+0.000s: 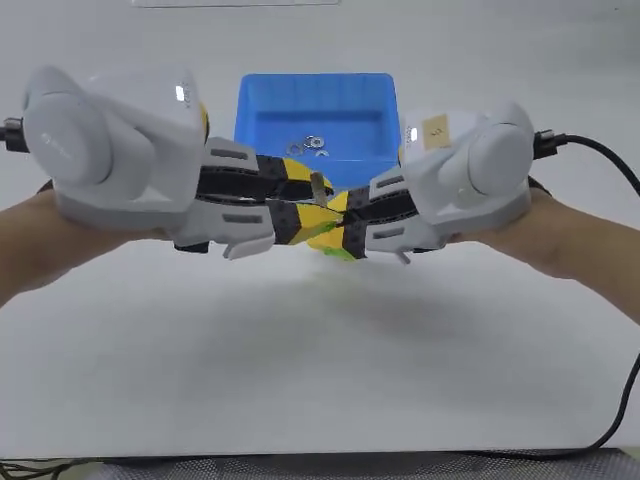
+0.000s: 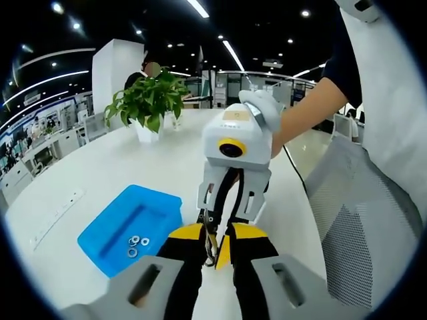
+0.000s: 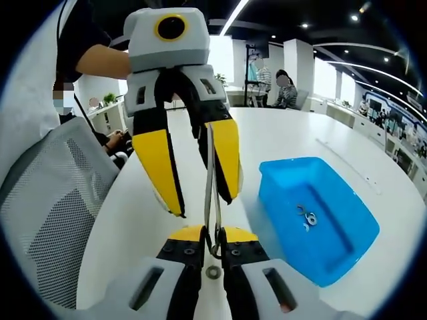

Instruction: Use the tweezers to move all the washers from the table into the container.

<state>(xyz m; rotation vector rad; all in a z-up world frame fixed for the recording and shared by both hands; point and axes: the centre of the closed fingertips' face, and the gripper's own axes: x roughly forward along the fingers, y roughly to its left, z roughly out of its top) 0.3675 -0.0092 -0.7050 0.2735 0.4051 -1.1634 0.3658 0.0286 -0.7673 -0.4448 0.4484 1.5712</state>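
Note:
The metal tweezers (image 3: 211,187) run between the two grippers, which face each other tip to tip over the white table (image 1: 300,350). My right gripper (image 3: 213,241) is shut on one end of them. My left gripper (image 3: 202,200) straddles the other end with its yellow fingers (image 3: 160,167) spread. In the left gripper view the tweezers (image 2: 212,241) stand between the jaws of my left gripper (image 2: 215,235). Behind the grippers sits the blue container (image 1: 316,92) with several washers (image 1: 312,145) in it. A small ring (image 3: 213,272) shows low between my right jaws.
A black cable (image 1: 620,300) trails from the right gripper down the table's right side. A potted plant (image 2: 147,107) stands far back on the table. A mesh chair (image 3: 47,213) is beside the table, and people sit farther off.

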